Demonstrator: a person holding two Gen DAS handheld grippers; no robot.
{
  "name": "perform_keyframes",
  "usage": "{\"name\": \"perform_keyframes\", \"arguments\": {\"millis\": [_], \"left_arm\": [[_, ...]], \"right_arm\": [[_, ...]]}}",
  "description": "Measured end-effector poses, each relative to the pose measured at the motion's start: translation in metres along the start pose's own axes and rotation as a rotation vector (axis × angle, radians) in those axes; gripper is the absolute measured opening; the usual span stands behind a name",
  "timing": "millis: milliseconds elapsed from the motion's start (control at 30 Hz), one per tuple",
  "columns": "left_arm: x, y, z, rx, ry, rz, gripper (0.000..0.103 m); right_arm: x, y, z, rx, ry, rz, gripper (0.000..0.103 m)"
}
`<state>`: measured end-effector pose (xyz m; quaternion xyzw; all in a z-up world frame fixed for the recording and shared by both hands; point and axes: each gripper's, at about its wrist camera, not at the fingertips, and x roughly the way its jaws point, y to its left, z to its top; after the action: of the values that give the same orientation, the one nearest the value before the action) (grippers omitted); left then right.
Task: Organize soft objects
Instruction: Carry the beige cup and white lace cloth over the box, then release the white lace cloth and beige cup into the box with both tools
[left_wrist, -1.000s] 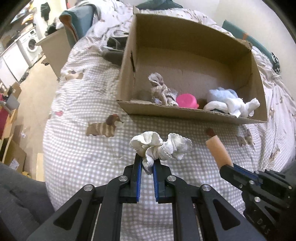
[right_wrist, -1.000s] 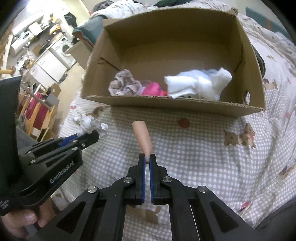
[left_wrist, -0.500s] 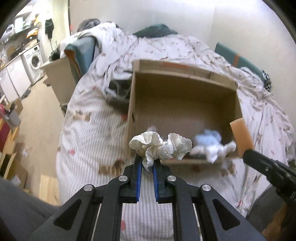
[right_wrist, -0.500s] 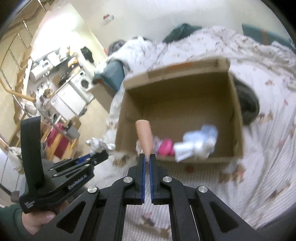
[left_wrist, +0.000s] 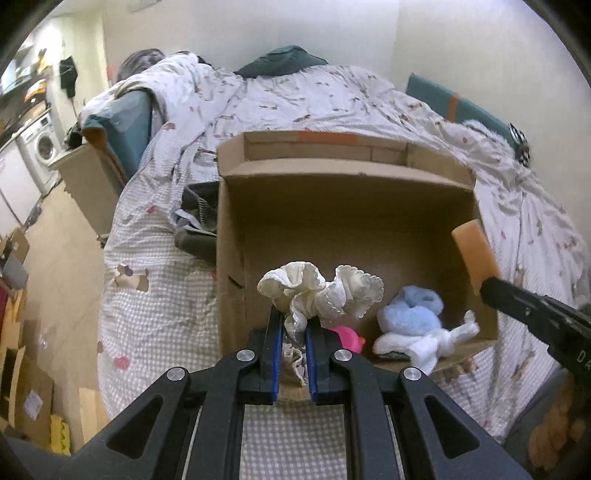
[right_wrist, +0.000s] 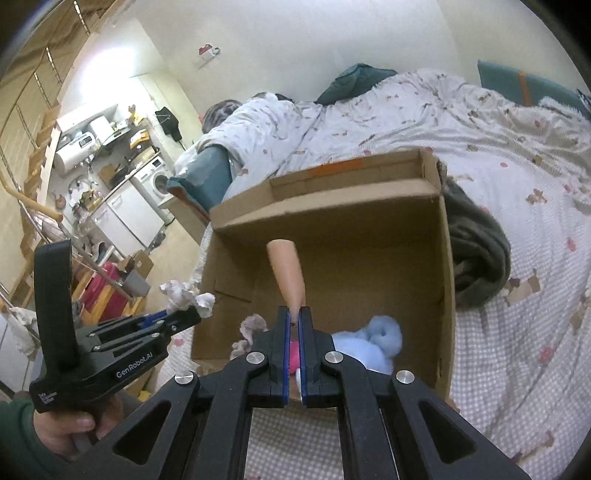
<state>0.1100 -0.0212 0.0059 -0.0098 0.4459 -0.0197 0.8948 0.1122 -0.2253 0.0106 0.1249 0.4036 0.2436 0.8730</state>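
A checked quilt (left_wrist: 155, 306) covers the bed, a washer (right_wrist: 155, 181) off in the kitchen corner. One box (left_wrist: 347, 206) holds three soft things. Left gripper (left_wrist: 294, 328) pinches a white cloth (left_wrist: 321, 291), right gripper (right_wrist: 294, 317) a sponge (right_wrist: 288, 273), both over the box.

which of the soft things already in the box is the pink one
The small pink item on the cardboard box floor, between the grey crumpled cloth and the light-blue plush; it alone is bright pink.
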Motion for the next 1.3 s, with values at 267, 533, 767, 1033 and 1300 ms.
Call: {"name": "perform_keyframes", "arguments": {"millis": [267,533,767,1033,1300], "left_arm": [[0.032,-0.009,-0.020,0.051,0.068,-0.018,0.010],[0.041,-0.015,-0.023,0.071,0.069,-0.008,0.011],[0.042,-0.016,-0.020,0.051,0.066,-0.033,0.011],[0.041,-0.013,-0.021,0.034,0.072,-0.038,0.027],[0.026,-0.008,-0.017,-0.003,-0.007,-0.027,0.074]], "right_arm": [[0.037,0.001,-0.020,-0.019,0.126,0.017,0.006],[0.052,0.008,-0.026,-0.034,0.160,0.029,0.006],[0.055,-0.003,-0.024,0.011,0.156,0.012,0.006],[0.048,-0.008,-0.022,0.038,0.121,0.024,0.009],[0.038,-0.022,-0.015,0.156,0.067,0.070,0.079]]}}
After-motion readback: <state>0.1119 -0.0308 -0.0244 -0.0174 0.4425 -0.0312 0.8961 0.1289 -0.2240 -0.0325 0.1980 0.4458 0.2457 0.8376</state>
